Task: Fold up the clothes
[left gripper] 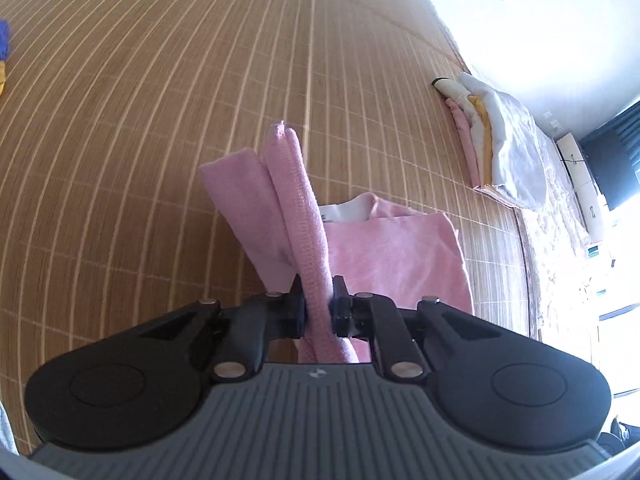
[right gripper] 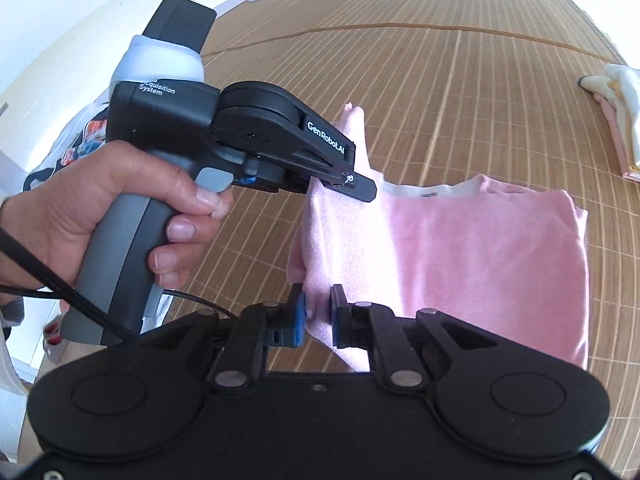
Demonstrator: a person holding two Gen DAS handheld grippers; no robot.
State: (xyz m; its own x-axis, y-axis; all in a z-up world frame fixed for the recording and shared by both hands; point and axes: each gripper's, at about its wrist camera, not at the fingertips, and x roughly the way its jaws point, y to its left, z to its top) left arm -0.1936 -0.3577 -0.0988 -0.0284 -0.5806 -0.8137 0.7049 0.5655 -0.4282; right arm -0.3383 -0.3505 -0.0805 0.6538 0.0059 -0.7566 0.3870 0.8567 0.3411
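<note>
A pink garment (right gripper: 480, 248) with a white collar band lies on the bamboo mat (right gripper: 460, 80), its left side lifted. In the left wrist view my left gripper (left gripper: 319, 300) is shut on a bunched fold of the pink garment (left gripper: 296, 200), which stands up past the fingertips. In the right wrist view my right gripper (right gripper: 318, 304) is shut on the garment's near left edge. The left gripper (right gripper: 352, 184), held by a hand (right gripper: 120, 216), clamps the same raised edge farther back.
A stack of folded clothes (left gripper: 492, 136), pink, yellow and white, sits at the mat's right edge, also seen as a folded stack (right gripper: 620, 120) in the right wrist view. A blue and yellow cloth (left gripper: 3, 52) shows at the far left. A printed white garment (right gripper: 80, 136) lies behind the hand.
</note>
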